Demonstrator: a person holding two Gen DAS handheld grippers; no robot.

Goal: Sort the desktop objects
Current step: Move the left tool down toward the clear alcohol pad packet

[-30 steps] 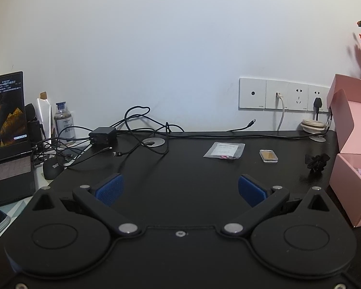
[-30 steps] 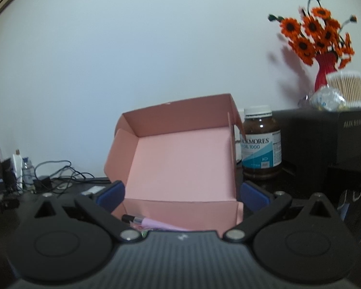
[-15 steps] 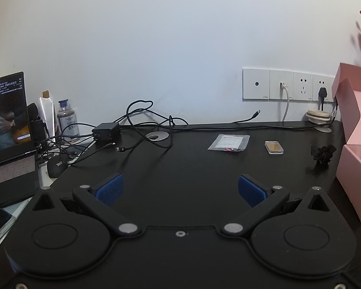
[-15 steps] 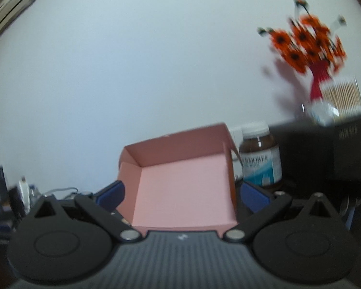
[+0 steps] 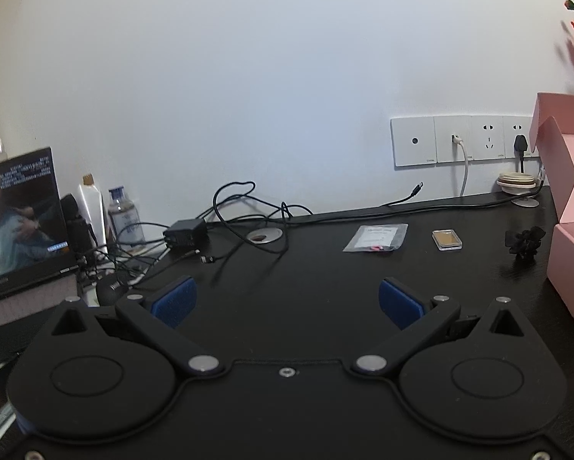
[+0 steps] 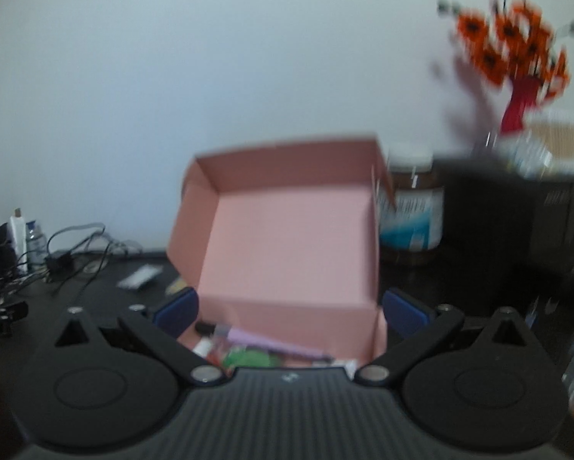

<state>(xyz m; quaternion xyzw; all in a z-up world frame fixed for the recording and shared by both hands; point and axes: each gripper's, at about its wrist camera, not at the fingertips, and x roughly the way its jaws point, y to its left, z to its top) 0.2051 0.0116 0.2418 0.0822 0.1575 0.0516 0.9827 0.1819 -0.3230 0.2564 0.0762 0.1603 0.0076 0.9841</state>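
1. Desk (image 5: pixel 325 287): black top; left tongs (image 5: pixel 287 303) hover over it, blue pads spread wide, released, nothing between them.
2. Loose task items lie ahead of the left tongs, toward the wall: clear sachet (image 5: pixel 375 237), small gold-faced case (image 5: pixel 446 239) just right of it, black claw clip (image 5: pixel 524 243) further right, near the pink box (image 5: pixel 570 268) at the right edge.
3. Tangle of black cables (image 5: pixel 244 222) and a black adapter (image 5: pixel 185 232) sit left of the sachet; a screen (image 5: pixel 18 222), a white tube (image 5: pixel 92 211) and a clear bottle (image 5: pixel 124 218) stand at the far left.
4. Wall sockets (image 5: pixel 463 141) behind the desk, white cable and black plug inserted.
5. Right tongs (image 6: pixel 288 312): released, pads wide apart, empty, held at the near edge of the open pink box (image 6: pixel 294 237); view blurred.
6. Inside the box, near the front wall: a purple pen-like item (image 6: pixel 256 339), something green (image 6: pixel 248 358), other small bits too blurred to identify.
7. Brown supplement jar (image 6: pixel 411 207) stands just right of the box; orange flowers in a red vase (image 6: pixel 517 107) stand further right on a black unit.
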